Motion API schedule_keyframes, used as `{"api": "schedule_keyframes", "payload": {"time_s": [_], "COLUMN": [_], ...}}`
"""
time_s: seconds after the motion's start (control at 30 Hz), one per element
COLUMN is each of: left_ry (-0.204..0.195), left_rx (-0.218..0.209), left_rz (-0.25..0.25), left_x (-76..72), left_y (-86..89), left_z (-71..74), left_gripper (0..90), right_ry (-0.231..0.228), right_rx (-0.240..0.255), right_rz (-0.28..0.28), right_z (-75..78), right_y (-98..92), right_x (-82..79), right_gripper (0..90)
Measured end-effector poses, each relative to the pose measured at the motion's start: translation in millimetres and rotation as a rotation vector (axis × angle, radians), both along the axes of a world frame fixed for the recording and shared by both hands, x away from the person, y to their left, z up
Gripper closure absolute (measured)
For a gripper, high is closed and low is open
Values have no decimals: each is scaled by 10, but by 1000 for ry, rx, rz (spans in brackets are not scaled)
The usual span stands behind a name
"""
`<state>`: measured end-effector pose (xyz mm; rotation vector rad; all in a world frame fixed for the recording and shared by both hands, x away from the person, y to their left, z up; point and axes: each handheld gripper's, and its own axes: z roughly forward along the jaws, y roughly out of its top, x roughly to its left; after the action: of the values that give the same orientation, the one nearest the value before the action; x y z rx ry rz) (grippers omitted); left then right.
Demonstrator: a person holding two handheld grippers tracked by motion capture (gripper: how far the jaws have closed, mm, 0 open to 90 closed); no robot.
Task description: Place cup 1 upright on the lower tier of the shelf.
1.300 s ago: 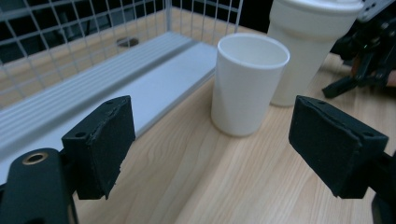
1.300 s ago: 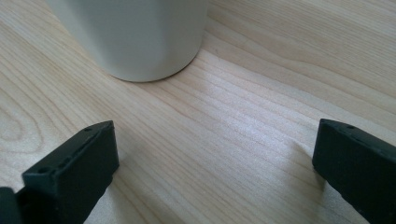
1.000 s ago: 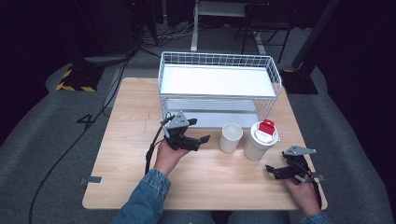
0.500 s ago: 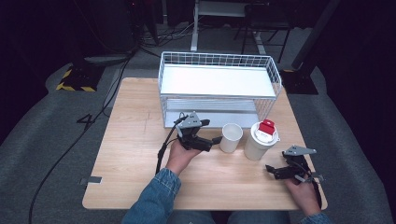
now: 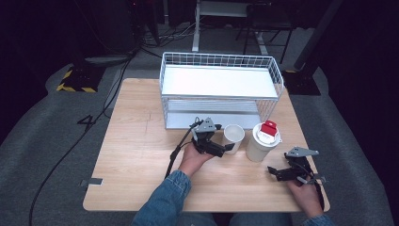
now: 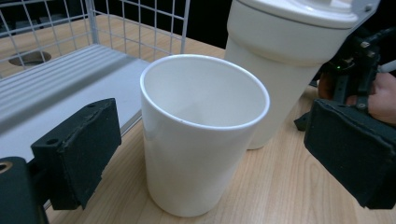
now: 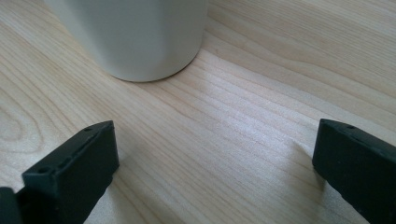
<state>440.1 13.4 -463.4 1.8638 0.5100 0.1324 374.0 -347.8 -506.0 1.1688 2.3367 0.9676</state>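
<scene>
1. White and open-topped, the paper cup (image 6: 201, 135) stands upright on the light wooden worktop (image 5: 136, 155), just in front of the wire basket rack (image 5: 221, 89).
2. Left tool (image 5: 225, 147) sits at the cup's near side; its jaws have just been opening and now stand wide, one on each side of the cup, with clear gaps, so nothing is gripped.
3. In the left gripper view the cup lies between the two black pads (image 6: 79, 149), untouched.
4. Just beside the cup, on its right in the high view, stands a taller lidded tumbler (image 5: 261, 141) with a red cap (image 5: 268, 128); whether the two touch cannot be told.
5. Right tool (image 5: 277, 173) rests low on the worktop near the tumbler, its jaws spread wide and holding nothing.
</scene>
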Motion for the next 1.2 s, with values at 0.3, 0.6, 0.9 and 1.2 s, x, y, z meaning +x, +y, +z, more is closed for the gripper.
{"api": "schedule_keyframes", "payload": {"time_s": [0.3,0.6,0.9,1.2], "left_ry": [15,32,73,57], "left_rx": [20,43,29,66], "left_rz": [12,15,10,-2], "left_x": [68,108,163,145], "left_y": [-132,-190,-195,-238], "left_z": [-97,-168,-258,-280], "left_gripper": [55,83,106,155], "right_ry": [0,0,0,0], "right_rx": [0,0,0,0], "right_rz": [0,0,0,0], "right_z": [0,0,0,0], "right_y": [0,0,0,0], "right_x": [0,0,0,0], "right_gripper": [4,4,4,4]}}
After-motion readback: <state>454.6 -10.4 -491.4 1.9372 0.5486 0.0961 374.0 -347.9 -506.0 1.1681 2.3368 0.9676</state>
